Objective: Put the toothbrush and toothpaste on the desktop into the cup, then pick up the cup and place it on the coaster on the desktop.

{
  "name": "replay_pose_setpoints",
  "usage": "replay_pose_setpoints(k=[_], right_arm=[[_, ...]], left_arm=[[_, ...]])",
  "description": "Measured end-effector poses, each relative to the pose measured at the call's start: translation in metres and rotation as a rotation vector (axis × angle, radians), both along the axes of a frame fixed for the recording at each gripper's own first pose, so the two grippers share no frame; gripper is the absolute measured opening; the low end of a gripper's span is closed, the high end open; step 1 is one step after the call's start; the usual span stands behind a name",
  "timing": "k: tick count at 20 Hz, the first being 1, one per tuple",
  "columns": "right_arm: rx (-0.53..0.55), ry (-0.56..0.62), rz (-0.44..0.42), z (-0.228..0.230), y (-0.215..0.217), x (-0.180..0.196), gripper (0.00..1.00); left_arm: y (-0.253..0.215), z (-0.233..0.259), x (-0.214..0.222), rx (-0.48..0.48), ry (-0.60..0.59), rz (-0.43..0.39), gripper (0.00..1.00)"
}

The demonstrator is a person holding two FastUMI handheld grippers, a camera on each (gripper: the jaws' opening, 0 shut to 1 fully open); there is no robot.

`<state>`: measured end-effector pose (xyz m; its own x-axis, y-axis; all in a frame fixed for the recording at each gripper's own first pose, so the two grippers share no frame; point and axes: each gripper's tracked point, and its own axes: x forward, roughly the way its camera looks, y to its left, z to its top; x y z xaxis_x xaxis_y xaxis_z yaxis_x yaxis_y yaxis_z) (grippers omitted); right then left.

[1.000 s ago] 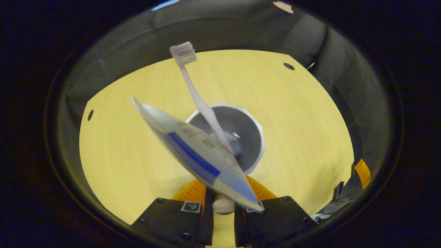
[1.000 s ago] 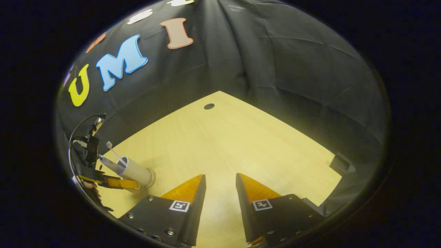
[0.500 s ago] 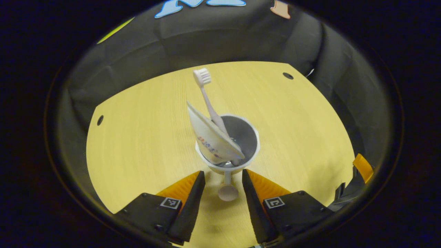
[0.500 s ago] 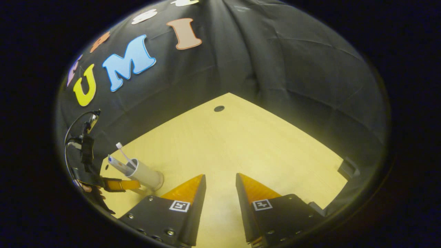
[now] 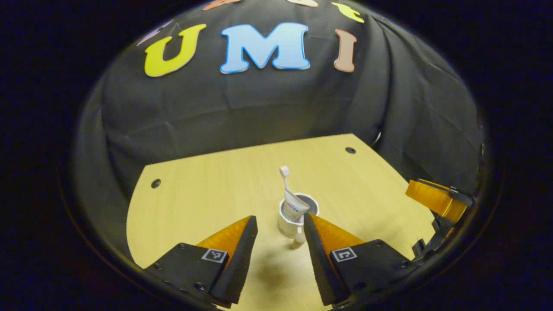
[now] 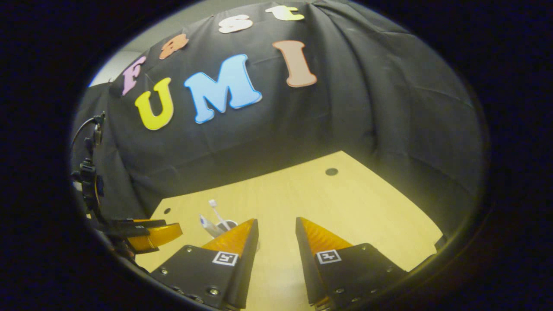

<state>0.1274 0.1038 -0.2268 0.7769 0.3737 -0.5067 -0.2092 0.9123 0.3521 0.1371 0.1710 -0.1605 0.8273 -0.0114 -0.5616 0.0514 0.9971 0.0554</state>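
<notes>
Both grippers hang above the pale yellow wooden desktop (image 5: pixel 207 190) with their jaws spread and nothing between them. Seen in the left gripper view, the left gripper (image 5: pixel 276 224) has its two fingers parted, and the small white plastic cup (image 5: pixel 288 222) stands upright on the desktop beyond their tips, in line with the gap and apart from both fingers. Inside the cup lean the white squeezed toothpaste tube (image 5: pixel 293 206) with coloured printing and the pale slim toothbrush (image 5: pixel 284 173), whose bristle head pokes up above the rim. Just in front of the cup's foot, a small pale rounded piece (image 5: pixel 298 243) lies on the desktop; whether it is the coaster cannot be told. At the right edge of that view the right gripper (image 5: pixel 436 201) shows, well apart from the cup. In the right gripper view the right gripper (image 6: pixel 276 226) likewise has its fingers spread over bare wood, while the cup (image 6: pixel 227 224) with the toothpaste tube (image 6: pixel 209 225) and toothbrush (image 6: pixel 217 211) peeks from behind the nearer finger's tip. Farther left in that view the left gripper (image 6: pixel 151 233) hovers near the cup without touching it. Dark round holes (image 5: pixel 350 150) mark the desktop near its far edge.
</notes>
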Motion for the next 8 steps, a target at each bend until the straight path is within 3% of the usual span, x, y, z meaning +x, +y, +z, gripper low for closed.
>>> replay_pose_setpoints(k=[2, 3, 6, 8], right_arm=[[0.025, -0.066, 0.030, 0.033, 0.017, 0.003, 0.51], [0.042, -0.098, 0.044, 0.049, 0.025, 0.003, 0.50], [0.072, -0.186, 0.075, 0.094, 0.039, 0.005, 0.51], [0.065, -0.256, 0.084, 0.123, 0.042, 0.006, 0.51]], left_arm=[[0.016, 0.047, -0.006, 0.011, -0.125, 0.026, 0.72], [0.023, 0.071, -0.010, 0.015, -0.192, 0.036, 0.67], [0.030, 0.131, -0.023, 0.029, -0.340, 0.068, 0.77], [0.036, 0.166, -0.033, 0.030, -0.431, 0.081, 0.67]])
